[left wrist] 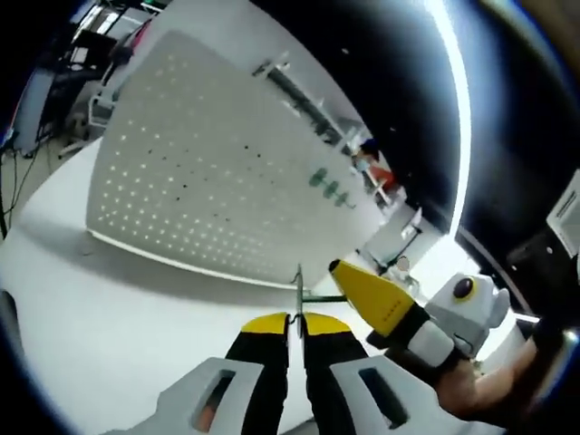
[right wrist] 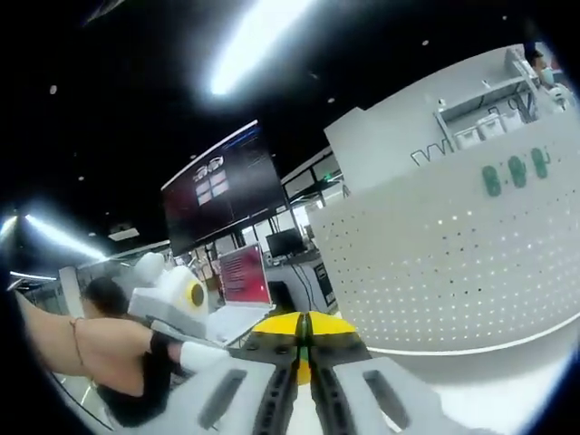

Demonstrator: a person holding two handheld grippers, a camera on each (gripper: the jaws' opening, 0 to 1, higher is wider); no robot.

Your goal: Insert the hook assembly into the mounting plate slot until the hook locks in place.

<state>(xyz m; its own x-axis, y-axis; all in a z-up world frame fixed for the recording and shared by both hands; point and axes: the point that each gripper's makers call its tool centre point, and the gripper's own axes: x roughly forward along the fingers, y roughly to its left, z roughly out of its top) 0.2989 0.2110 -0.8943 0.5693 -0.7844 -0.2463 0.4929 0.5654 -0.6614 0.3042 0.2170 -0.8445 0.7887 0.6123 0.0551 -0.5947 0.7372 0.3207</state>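
The left gripper (left wrist: 295, 328) is pinching a thin metal hook (left wrist: 300, 292) between closed jaws, near the white pegboard (left wrist: 208, 172) standing on the table (left wrist: 109, 317). The right gripper (right wrist: 304, 337), jaws together, is hovering just right of it.

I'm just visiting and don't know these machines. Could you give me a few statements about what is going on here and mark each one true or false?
1. The left gripper pinches a thin metal hook. True.
2. The white board full of holes lies flat on the table. False: it stands up, tilted.
3. Green pieces sit on the board. True.
4. The right gripper is wide open. False: its jaws are together.
5. The other gripper's yellow jaw reaches in near the hook. True.
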